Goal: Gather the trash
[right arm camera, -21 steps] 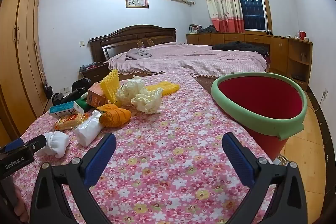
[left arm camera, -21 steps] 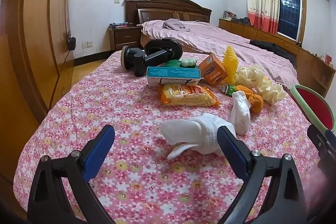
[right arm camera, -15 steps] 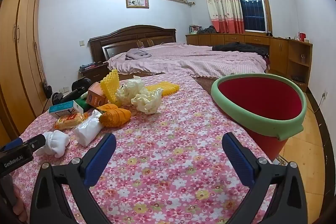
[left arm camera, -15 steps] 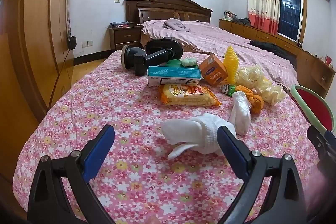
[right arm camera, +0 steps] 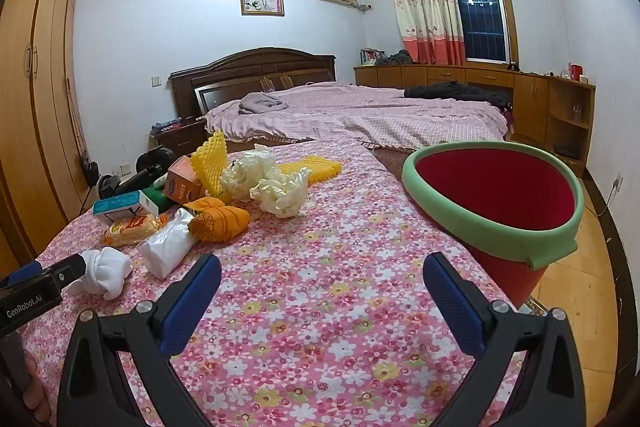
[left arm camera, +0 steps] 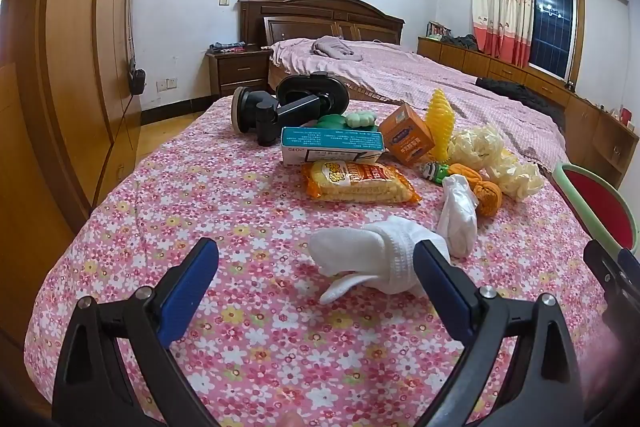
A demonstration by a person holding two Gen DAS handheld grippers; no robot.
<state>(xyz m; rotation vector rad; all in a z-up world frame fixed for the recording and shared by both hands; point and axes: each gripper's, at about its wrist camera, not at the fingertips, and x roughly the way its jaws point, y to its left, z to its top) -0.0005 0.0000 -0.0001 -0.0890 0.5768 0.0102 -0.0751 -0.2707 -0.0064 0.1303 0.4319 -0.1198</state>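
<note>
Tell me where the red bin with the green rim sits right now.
In the right wrist view the red bin stands at the right edge of the flowered table, just beyond the open right gripper.

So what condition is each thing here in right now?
left gripper: fingers open, holding nothing
right gripper: fingers open, holding nothing
red bin: tilted, looks empty
white sock: bunched up, lying loose
orange box: closed, tilted
noodle packet: lying flat
</note>
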